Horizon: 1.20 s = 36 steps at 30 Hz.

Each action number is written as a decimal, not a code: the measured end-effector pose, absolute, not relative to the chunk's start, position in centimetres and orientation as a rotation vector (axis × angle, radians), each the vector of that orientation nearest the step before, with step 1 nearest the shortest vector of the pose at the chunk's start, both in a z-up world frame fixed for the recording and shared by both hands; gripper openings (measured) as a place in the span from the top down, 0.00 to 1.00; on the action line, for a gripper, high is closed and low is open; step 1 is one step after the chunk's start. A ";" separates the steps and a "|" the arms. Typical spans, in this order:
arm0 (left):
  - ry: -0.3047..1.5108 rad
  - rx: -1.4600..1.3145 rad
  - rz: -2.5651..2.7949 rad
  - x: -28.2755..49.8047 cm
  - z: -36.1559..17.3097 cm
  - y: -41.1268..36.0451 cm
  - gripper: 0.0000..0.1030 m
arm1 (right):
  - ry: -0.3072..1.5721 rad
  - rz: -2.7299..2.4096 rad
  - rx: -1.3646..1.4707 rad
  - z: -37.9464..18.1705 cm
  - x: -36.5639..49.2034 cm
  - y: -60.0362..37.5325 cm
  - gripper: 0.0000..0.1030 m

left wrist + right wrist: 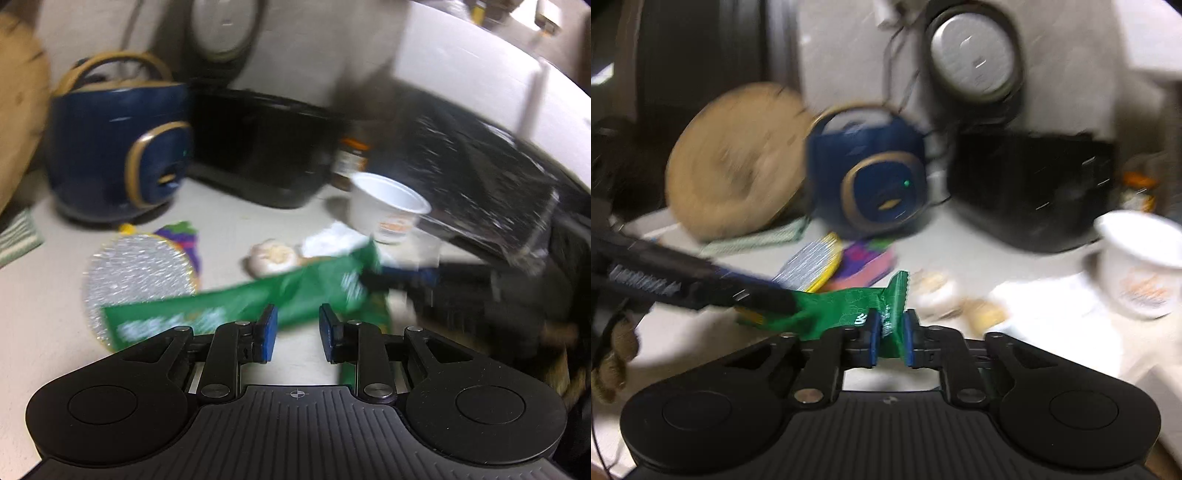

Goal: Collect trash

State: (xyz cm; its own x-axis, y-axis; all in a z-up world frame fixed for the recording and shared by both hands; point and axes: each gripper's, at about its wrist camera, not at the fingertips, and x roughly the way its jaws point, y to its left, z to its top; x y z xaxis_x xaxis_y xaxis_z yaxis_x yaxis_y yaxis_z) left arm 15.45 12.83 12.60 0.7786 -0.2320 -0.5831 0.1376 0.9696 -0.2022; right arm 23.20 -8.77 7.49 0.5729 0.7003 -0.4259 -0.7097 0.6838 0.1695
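A green wrapper (236,302) lies stretched over the white counter, and my right gripper (889,334) is shut on its end (892,314). My left gripper (298,328) is open and empty just in front of the wrapper. The left gripper's fingers (701,286) reach in from the left in the right wrist view, touching the wrapper's other end. A silver-lined round wrapper (136,273) with a purple packet (181,236), a crumpled white tissue (273,256) and a white plastic cup (388,206) lie beyond. Both views are blurred.
A navy rice cooker (118,147), a black appliance (258,144) and a brown jar (351,162) stand at the back. A black plastic bag (480,177) hangs at the right. A round wooden board (735,166) leans at left.
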 end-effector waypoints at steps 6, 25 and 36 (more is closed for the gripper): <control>0.685 -0.030 -0.333 16.1 11.9 7.1 0.73 | 0.460 0.531 0.014 7.1 26.5 -15.2 0.90; 0.771 0.253 -0.242 19.6 7.2 2.2 0.68 | 0.446 0.739 -0.191 6.0 24.6 -14.8 0.20; 0.784 0.210 -0.164 19.6 7.3 4.9 0.67 | 0.513 0.706 -0.254 3.3 28.1 -10.5 0.22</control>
State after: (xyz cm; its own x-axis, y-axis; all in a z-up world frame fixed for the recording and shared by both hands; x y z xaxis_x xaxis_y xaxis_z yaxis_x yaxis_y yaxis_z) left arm 19.58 4.93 7.34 0.6972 -0.0685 -0.7135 0.2239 0.9664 0.1260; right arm 28.11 -10.45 3.35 0.6446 0.5520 -0.5290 -0.6735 0.7374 -0.0511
